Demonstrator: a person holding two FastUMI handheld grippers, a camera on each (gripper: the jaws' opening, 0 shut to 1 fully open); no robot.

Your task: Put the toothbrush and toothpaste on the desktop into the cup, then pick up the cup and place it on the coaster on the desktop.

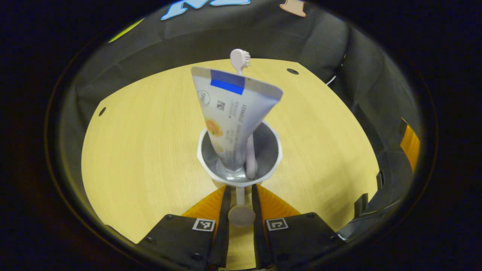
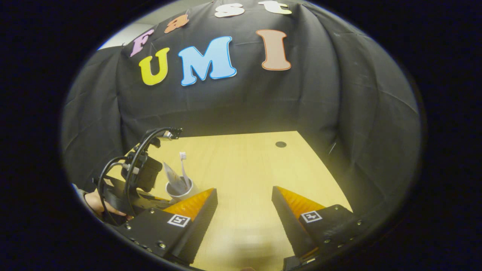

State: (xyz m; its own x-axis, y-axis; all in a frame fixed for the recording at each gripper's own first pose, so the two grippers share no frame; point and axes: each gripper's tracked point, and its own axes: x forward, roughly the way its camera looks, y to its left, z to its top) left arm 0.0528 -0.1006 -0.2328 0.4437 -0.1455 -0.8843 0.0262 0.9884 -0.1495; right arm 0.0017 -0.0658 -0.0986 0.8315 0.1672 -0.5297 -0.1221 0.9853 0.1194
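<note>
Two fingers of the left gripper (image 1: pixel 240 199) reach forward at the bottom of the left gripper view, drawn close together on the handle (image 1: pixel 240 210) of the white cup (image 1: pixel 239 158), which they grip from both sides. Inside the cup stand the toothpaste (image 1: pixel 232 116), cap down and leaning toward the left, and the toothbrush (image 1: pixel 241 60), bristle head up behind the tube. So both items look already loaded, and the step in hand seems to be carrying the cup to the coaster.

To do it well, keep the cup level and move it slowly: the tall tube and brush sit loose and top-heavy, and a tilt could tip them out or twist the cup around its thin handle. Set it down flat before letting go.

Seen from the right gripper view, the right gripper (image 2: pixel 244 205) hovers over the wooden surface (image 2: pixel 244 165) with its fingers spread wide apart and nothing between them. Farther left there, the cup with brush and tube stands at the left gripper, with a hand (image 2: pixel 98 203) holding that tool. I cannot pick out the coaster. Small dark holes dot the surface; nothing else blocks the way.
</note>
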